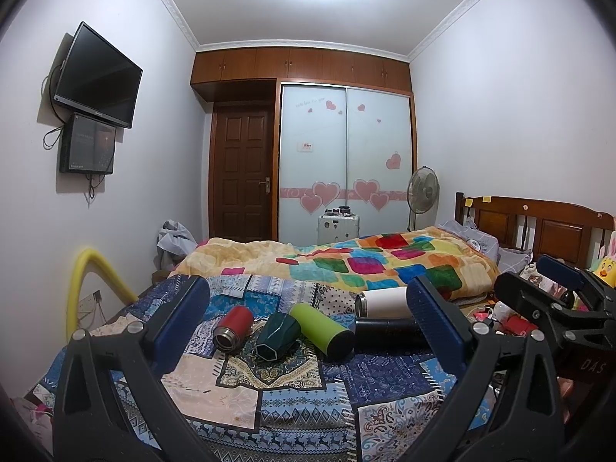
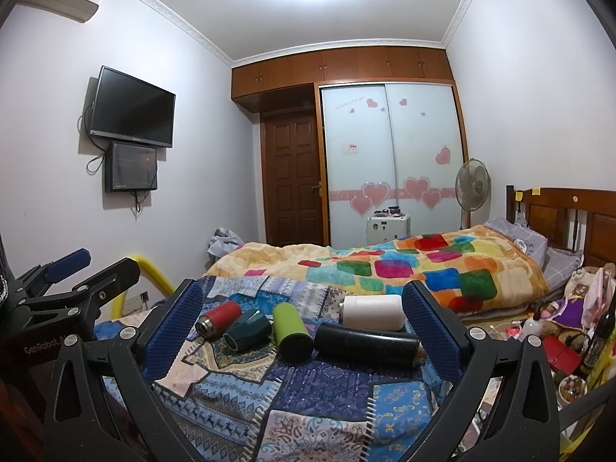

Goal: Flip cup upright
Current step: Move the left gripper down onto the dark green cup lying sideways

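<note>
Nearest the lens, the left gripper (image 1: 308, 315) stands with its blue-padded fingers (image 1: 181, 319) spread wide and nothing between them, held above the patchwork bedspread (image 1: 308, 404). From the other wrist camera the right gripper (image 2: 302, 317) shows the same stance: jaws wide apart and empty over the same cloth. Each tool also appears at the edge of the other's view (the right one at the far right of the left camera, the left one at the far left of the right camera).

Just beyond the fingertips, five cups lie on their sides on the bedspread, in a loose row. From left to right: a red cup (image 1: 233, 329) with a steel mouth turned toward the camera; a dark green faceted cup (image 1: 277, 334) just beside it, its open mouth also facing the camera; a lime green cup (image 1: 321, 331) with a dark end, lying close against the faceted one; and a black cup (image 1: 389, 333) lying crosswise. A white cup (image 1: 381, 302) lies just behind the black one. None stands upright. Whether neighbouring cups actually touch is hard to tell.

Behind them lies a bright duvet (image 1: 365, 261) with coloured squares, and a wooden headboard (image 1: 539, 227) to the right. Farther off stand a fan (image 1: 422, 192), a sliding wardrobe (image 1: 346, 161) with pink hearts and a brown door (image 1: 242, 177). A television (image 1: 98, 77) hangs on the left wall.
</note>
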`<move>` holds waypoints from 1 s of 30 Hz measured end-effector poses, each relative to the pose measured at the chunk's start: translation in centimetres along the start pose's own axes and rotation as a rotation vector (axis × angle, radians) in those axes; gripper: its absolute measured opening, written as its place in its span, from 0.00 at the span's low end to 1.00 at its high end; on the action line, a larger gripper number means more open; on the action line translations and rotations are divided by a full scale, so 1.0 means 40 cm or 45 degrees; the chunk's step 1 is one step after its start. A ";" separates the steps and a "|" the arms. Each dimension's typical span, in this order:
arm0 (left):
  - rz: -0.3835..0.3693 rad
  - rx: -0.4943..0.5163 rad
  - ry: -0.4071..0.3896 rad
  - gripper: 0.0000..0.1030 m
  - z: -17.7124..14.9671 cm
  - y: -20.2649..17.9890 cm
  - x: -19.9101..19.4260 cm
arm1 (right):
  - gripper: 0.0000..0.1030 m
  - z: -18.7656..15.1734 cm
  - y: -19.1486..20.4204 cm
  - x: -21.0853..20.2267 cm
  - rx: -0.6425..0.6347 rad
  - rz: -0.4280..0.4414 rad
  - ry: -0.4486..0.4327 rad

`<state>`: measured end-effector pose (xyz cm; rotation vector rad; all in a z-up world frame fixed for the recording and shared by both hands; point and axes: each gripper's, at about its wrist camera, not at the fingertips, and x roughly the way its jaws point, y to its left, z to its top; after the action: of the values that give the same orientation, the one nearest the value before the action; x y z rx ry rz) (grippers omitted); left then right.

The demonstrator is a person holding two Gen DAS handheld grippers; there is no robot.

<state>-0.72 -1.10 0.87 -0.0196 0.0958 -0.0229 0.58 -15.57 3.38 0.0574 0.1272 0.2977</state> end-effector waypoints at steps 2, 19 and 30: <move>0.000 0.001 0.001 1.00 -0.002 -0.001 0.001 | 1.00 0.000 0.000 0.000 -0.001 0.000 0.000; -0.008 0.003 0.063 1.00 -0.037 0.010 0.057 | 1.00 -0.033 -0.015 0.052 0.010 -0.001 0.043; -0.037 0.013 0.451 1.00 -0.118 0.095 0.375 | 1.00 -0.117 -0.079 0.188 0.031 -0.045 0.219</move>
<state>13.85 2.26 -5.34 -0.0068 0.4493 -0.0556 7.98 -16.18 -2.35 0.0539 0.3026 0.2655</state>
